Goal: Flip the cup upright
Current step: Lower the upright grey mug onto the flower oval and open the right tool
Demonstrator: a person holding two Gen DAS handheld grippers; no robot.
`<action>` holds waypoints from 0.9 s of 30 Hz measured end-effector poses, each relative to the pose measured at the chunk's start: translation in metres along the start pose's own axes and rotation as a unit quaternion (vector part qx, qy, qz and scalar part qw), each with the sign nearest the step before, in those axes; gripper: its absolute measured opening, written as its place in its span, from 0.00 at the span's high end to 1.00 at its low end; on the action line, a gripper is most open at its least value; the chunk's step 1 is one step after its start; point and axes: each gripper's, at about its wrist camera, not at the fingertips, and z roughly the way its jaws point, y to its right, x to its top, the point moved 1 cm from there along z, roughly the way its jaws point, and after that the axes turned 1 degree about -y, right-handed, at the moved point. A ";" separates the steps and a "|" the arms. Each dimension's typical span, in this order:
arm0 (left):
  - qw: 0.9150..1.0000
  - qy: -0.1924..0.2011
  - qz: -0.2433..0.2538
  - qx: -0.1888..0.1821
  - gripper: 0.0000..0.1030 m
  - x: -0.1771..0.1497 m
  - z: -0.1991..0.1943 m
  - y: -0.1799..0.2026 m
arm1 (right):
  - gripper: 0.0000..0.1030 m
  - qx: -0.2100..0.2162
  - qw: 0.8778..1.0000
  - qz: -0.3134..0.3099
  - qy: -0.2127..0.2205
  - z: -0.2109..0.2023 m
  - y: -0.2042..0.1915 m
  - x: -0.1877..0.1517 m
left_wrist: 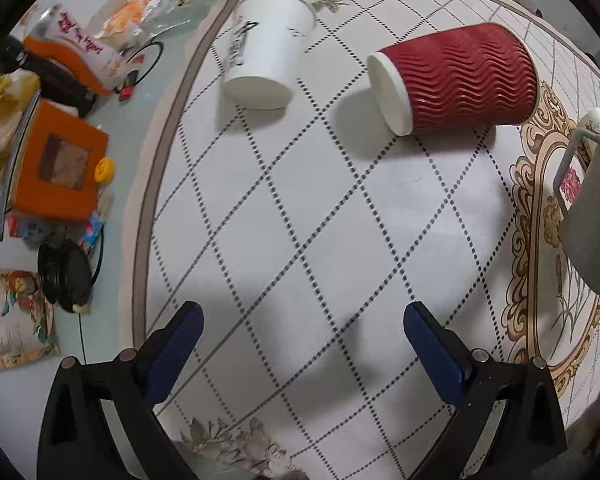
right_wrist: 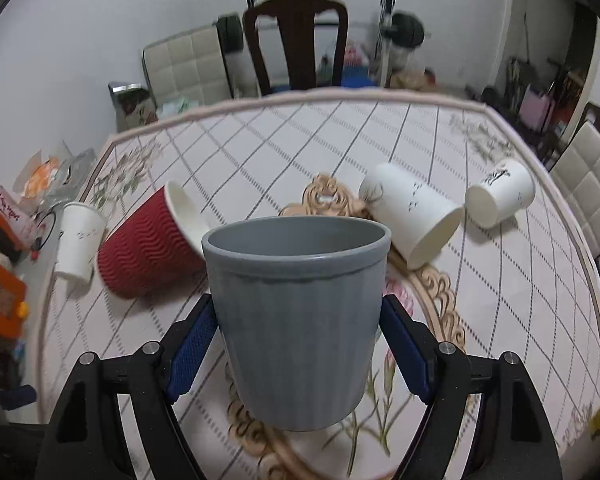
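The right gripper point(right_wrist: 298, 344) is clamping a grey ribbed cup point(right_wrist: 300, 312) between its blue pads, mouth up, above the patterned tablecloth point(right_wrist: 500, 320); whether the base is touching the cloth cannot be told. The flip itself looks done, so the step in hand is probably setting the cup down, which calls for a level lowering and then a clean parting of the fingers so it is not tipped. The left gripper point(left_wrist: 302, 344) is hovering with fingers wide apart and nothing between them, the red corrugated paper cup point(left_wrist: 460, 80) lying on its side ahead of its right finger and a white paper cup point(left_wrist: 268, 52) lying beyond its left finger. The left view is catching the grey cup only at its far right edge, while the right view alone is showing two more toppled white paper cups point(right_wrist: 416, 216) ahead of its right finger.
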 end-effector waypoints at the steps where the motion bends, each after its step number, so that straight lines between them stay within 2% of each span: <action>1: 1.000 0.001 0.004 0.000 0.01 0.000 0.002 0.002 | 0.19 -0.003 1.000 0.000 0.010 0.003 -0.001 -0.004; 3: 1.000 0.001 0.010 0.000 0.01 -0.001 0.005 0.007 | 0.19 -0.010 1.000 -0.003 0.029 0.005 -0.001 -0.009; 12: 0.999 0.017 0.050 0.007 0.01 -0.029 -0.003 0.013 | 0.19 -0.013 0.998 -0.024 0.059 -0.004 -0.003 -0.050; 17: 0.998 0.030 0.062 0.013 0.01 -0.048 -0.012 0.016 | 0.17 -0.009 0.999 -0.018 0.037 -0.006 -0.002 -0.064; 20: 0.997 0.044 0.060 0.015 0.01 -0.055 -0.024 0.013 | 0.09 -0.012 1.000 -0.017 0.011 -0.007 -0.001 -0.072; 24: 0.996 0.065 0.059 0.017 0.01 -0.062 -0.041 0.009 | 0.02 -0.020 1.000 -0.016 0.010 -0.026 0.005 -0.082; 27: 0.995 0.087 0.055 0.017 0.01 -0.073 -0.064 0.006 | 0.01 -0.026 0.999 -0.019 0.010 -0.048 0.014 -0.086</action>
